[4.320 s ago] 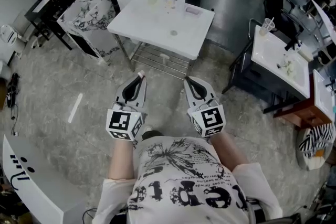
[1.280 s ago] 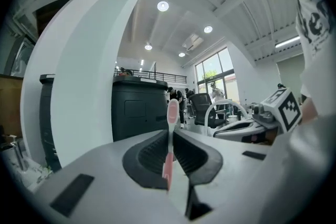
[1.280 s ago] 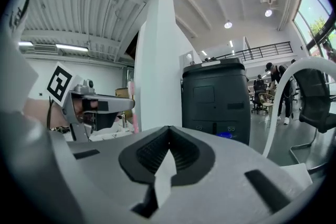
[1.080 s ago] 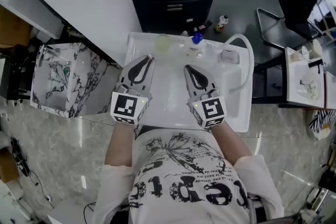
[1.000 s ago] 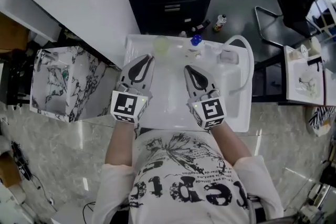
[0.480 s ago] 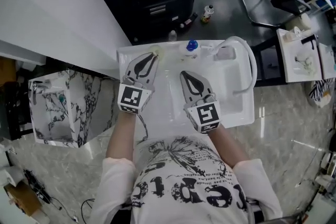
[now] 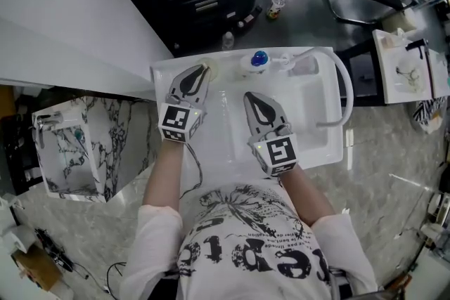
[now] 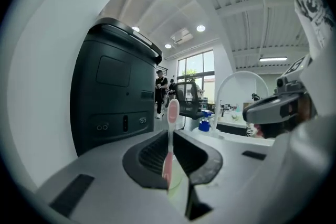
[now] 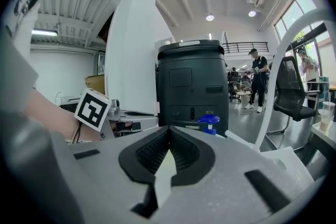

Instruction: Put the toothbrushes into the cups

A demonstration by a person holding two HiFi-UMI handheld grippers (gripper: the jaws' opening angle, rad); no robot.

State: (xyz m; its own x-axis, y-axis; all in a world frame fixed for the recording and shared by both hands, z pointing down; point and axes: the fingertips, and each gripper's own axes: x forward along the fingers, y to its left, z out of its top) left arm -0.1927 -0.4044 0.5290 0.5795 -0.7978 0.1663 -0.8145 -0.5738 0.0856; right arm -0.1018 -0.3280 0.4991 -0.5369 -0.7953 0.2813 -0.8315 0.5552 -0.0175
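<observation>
Walked up from well back on the floor to the sink (image 7: 225,147) over the last few seconds, and ended standing over it with both arms out. Went on shifting in the last half second. Pushed the left gripper (image 7: 204,67) forward into the back-left corner, tips up against the cup (image 7: 214,69). Left the right gripper (image 7: 251,96) behind over the middle of the sink, short of the blue-capped bottle (image 7: 259,58).

Found, in the left gripper view, a pink-and-white toothbrush (image 8: 172,113) upright in the slit of the jaws, bristle end above them, shaft running down between the ribbed pads. Looked pinched there, clamped from both sides. Glimpsed the greenish cup low through the same slit, under the toothbrush. Could not tell whether standing inside the cup or held just above it.

Found nothing between the right jaws in the right gripper view: pressed together, pads meeting, only pale sink through the gap below.

Marked, by this reading, the end of the walk-up and the first real contact: one toothbrush in the left claw, right at the cup. Judged the task either barely begun or at its first placement, depending on that hidden lower end. Saw no second toothbrush anywhere, and could not pick out a second cup for certain. Called next for a straight vertical move with the left, to avoid tipping so light a cup
</observation>
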